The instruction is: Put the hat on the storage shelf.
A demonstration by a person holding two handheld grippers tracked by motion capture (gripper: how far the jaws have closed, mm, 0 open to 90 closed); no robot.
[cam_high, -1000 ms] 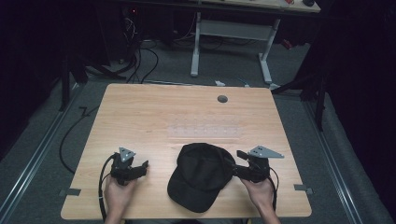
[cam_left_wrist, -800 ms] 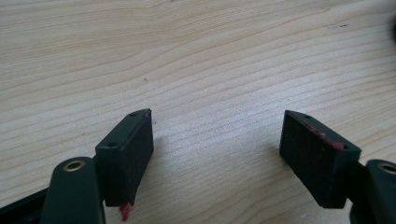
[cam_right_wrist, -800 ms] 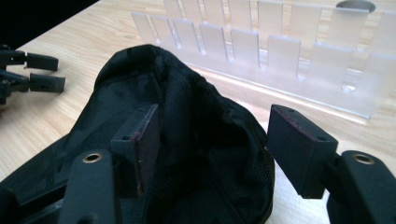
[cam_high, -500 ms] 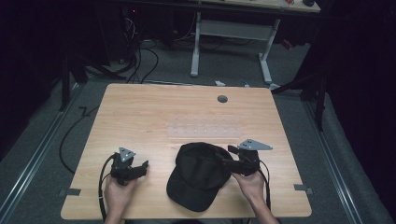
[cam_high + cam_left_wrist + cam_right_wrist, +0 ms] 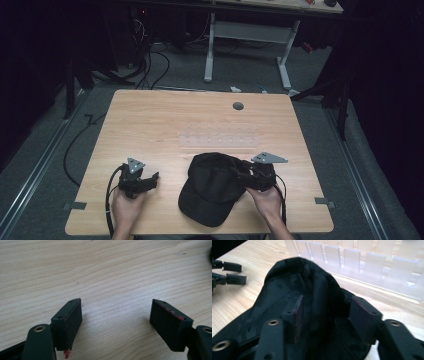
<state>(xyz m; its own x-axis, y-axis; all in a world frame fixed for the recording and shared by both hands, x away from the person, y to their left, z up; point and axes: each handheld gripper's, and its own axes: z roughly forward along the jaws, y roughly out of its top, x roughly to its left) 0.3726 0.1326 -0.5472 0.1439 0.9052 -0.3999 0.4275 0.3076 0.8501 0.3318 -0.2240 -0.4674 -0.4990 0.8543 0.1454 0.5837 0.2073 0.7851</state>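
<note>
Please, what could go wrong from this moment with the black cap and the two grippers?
1. The right gripper has its jaws around a soft fold of the black cap but not closed. The loose fabric may slip out when they close or lift.
2. The left gripper rests open, apart from the cap, so nothing steadies the cap and it may drag across the table.
3. The clear slotted rack stands just behind the cap, so a forward push could knock it.

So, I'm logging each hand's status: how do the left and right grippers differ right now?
The left gripper is open over bare table; the right gripper has a fold of the black cap between its jaws. The left sits apart from the cap; the right touches it. Both are hand-held.
</note>
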